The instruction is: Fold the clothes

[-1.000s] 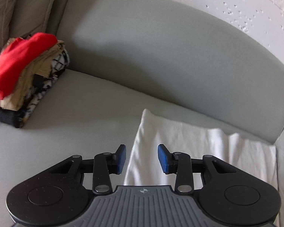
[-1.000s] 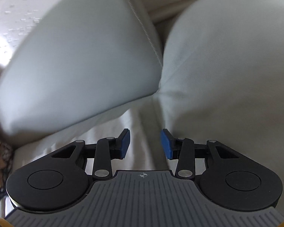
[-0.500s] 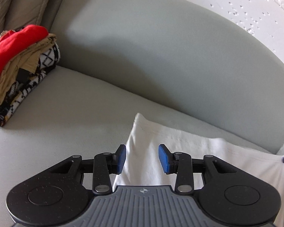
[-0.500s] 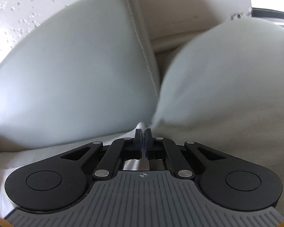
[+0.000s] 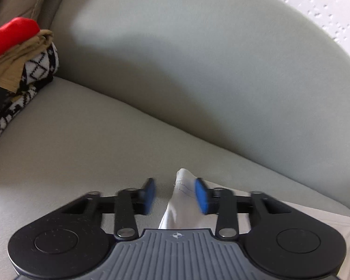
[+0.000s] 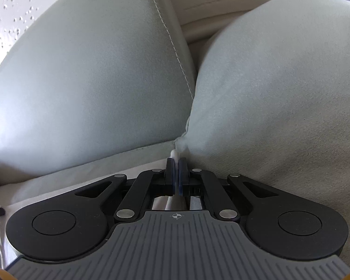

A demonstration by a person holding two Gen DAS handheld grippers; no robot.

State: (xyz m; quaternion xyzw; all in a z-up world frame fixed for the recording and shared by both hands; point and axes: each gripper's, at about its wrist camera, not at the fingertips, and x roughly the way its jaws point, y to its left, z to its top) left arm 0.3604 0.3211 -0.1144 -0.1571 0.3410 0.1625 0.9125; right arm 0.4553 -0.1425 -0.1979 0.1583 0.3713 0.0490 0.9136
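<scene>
Left claw low over the sofa seat, pointing at the backrest, roughly level. Its blue pads stand well apart, with a raised corner of the white garment between them, nearer the right pad; contact with that pad not clear, slight blur. Rest of the white cloth runs back under the claw body and off to its right.

Right claw also low, aimed at the gap where a grey back cushion meets a second cushion. Fingers pressed together, pinching a thin fold of white garment; a tip of cloth pokes out just ahead of the pads. More white fabric lies below and left of this claw.

Far left of the left claw: a stack of folded clothes, red on top, tan under it, black-and-white pattern at the bottom, sitting on the seat against the backrest.

No readable writing; only a small crosshair mark on each claw body.
</scene>
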